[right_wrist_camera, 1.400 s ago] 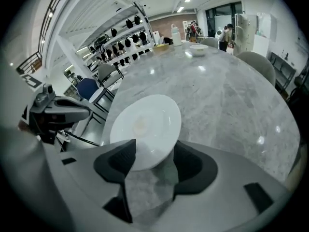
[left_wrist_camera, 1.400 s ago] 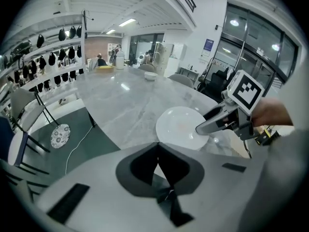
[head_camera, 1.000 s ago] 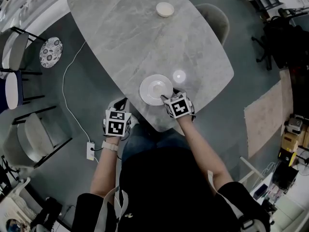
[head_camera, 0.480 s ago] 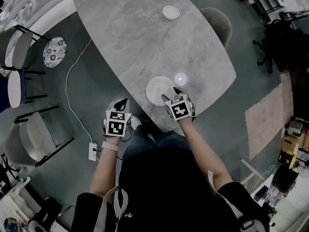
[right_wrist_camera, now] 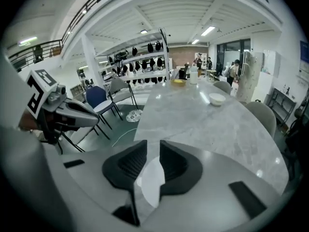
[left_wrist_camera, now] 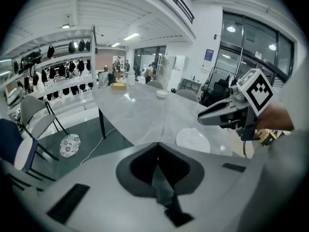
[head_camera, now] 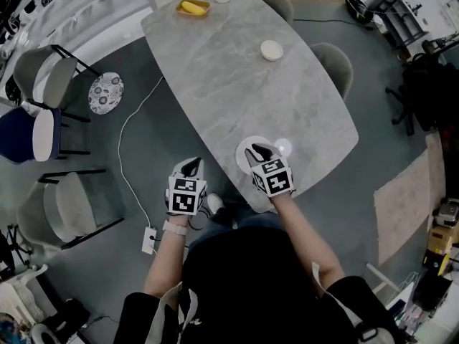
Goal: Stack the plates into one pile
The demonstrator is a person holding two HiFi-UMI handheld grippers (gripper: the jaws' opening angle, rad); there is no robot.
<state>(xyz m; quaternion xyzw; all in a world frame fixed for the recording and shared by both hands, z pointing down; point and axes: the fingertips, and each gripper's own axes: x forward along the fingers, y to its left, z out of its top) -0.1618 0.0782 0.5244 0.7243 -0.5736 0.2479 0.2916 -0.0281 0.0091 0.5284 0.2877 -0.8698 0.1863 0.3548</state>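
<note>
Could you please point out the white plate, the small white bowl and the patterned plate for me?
white plate (head_camera: 243, 156): head view, its bare left part.
small white bowl (head_camera: 271, 49): head view, its centre.
patterned plate (head_camera: 106, 93): head view, its centre, on the floor.

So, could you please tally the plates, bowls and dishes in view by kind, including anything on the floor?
White plate, on the table: 1
Small white bowl, on the table: 1
Yellow dish, on the table: 1
Patterned plate, on the floor: 1
Total: 4
</note>
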